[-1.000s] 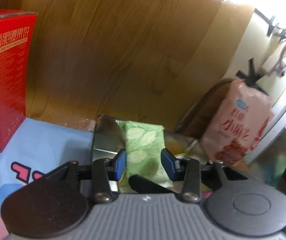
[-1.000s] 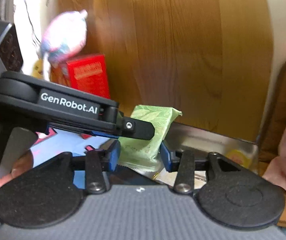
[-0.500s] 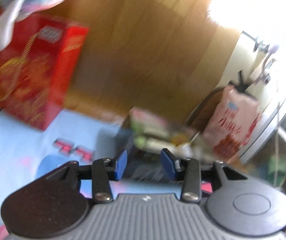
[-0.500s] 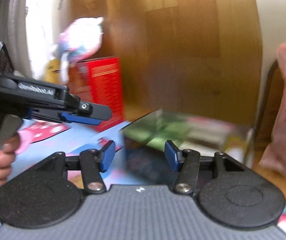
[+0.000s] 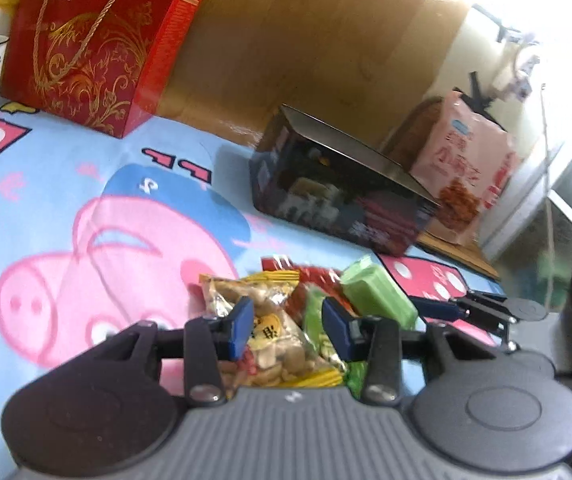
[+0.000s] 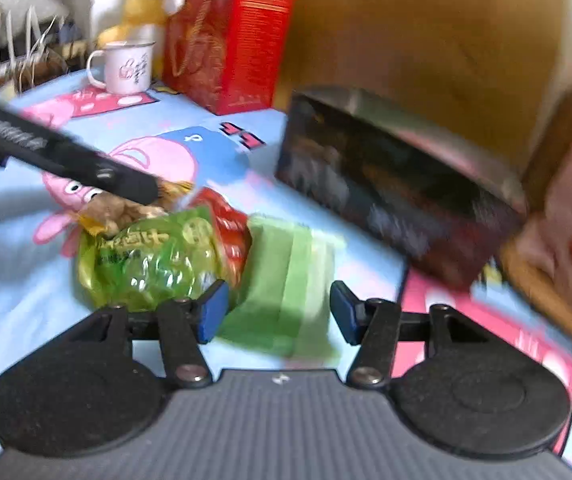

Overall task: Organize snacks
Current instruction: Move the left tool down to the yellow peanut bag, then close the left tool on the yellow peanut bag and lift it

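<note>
A pile of snack packets lies on the cartoon pig cloth in front of a dark tin box (image 5: 341,196). My left gripper (image 5: 287,330) is open just above a clear yellow packet of nuts (image 5: 270,340), with a red packet (image 5: 309,280) and a green packet (image 5: 377,296) behind it. My right gripper (image 6: 277,312) is open and empty over the same flat green packet (image 6: 286,280), beside a shiny green bag (image 6: 150,260) and the red packet (image 6: 226,220). The tin (image 6: 397,188) stands behind. The left gripper's arm (image 6: 66,156) crosses the pile.
A tall red gift box (image 5: 98,40) and a white enamel mug (image 6: 124,66) stand at the back left by a wooden panel. A pink snack bag (image 5: 465,168) leans at the tin's right. A yellow plush toy (image 6: 142,0) sits behind the mug.
Both grippers have pulled back from the tin and dropped down to the snack pile on the cloth. The leaf-patterned green packet seen in the tin earlier is out of sight now.
</note>
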{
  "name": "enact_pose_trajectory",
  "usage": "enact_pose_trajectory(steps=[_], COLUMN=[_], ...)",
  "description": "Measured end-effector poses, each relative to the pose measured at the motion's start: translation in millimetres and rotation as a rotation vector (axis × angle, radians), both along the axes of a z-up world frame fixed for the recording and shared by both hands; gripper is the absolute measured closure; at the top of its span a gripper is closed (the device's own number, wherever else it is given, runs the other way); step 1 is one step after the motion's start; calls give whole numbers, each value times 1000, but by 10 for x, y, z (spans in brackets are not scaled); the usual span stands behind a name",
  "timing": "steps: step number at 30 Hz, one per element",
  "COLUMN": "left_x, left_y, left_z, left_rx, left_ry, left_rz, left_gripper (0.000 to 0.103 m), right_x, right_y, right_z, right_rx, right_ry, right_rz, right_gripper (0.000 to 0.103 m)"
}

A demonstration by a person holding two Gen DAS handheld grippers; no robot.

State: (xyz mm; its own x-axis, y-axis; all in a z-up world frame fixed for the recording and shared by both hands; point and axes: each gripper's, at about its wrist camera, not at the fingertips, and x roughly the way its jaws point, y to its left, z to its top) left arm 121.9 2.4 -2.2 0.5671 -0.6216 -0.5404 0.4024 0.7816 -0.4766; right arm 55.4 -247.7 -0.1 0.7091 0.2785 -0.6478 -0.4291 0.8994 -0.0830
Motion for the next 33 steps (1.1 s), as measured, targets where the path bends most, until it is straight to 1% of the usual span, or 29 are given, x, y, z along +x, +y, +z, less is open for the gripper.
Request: enact_pose_trajectory(steps=[3,5,8,9,12,13,15,20,23,24,25,26,27,28,29,30,31,32,33], left_x=[-110,-129,-71,-22,90,116,155,83,68,57,51,50,38,29,19,0,-12,-13,0], left_y=[173,348,562,608,618,585,490,343,350,355,355,351,344,346,360,388,418,443,454], left_z=[-3,2,6,7,10,2,-34,-159,-250,-261,-268,-274,-283,-277,-264,-247,-236,-235,-245], left_rx=[-67,-102,-134,-142,-165,-167,-165,-149,-170,-174,-176,-176,-167,-163,-168,-179,-193,-208,-218], left_ry=[6,10,20,33,53,59,71,78,95,87,81,80,69,58,46,25,13,11,21], left_rz=[12,68,143,158,146,132,102,59,48,47,42,37,41,47,56,68,75,78,79], left_gripper=[62,62,62,62,61,59,46,45,50,51,54,60,63,64,69,70,70,70,70], right_x=[-191,-338,-497,-512,-548,-547,-548,-380,-279,-255,-247,-236,-278,-293,-313,-352,-370,-377,-372], right_y=[-117,-154,-76,-3,288,375,551,778,852,883,909,953,980,1022,1064,1092,1101,1091,1076], right_z=[78,164,249,258,211,194,141,53,-14,-53,-75,-101,-111,-126,-142,-148,-144,-142,-143], right_rx=[51,112,214,231,236,230,200,161,131,120,113,106,97,84,70,53,53,70,82], right_ry=[-44,-75,-93,-88,-79,-82,-92,-88,-59,-47,-41,-39,-48,-57,-68,-86,-95,-93,-86], right_rz=[-39,-39,19,48,136,160,188,193,196,201,209,218,220,227,231,234,243,254,256], right_gripper=[44,44,44,44,44,44,44,44,45,45,44,46,48,50,52,57,61,65,65])
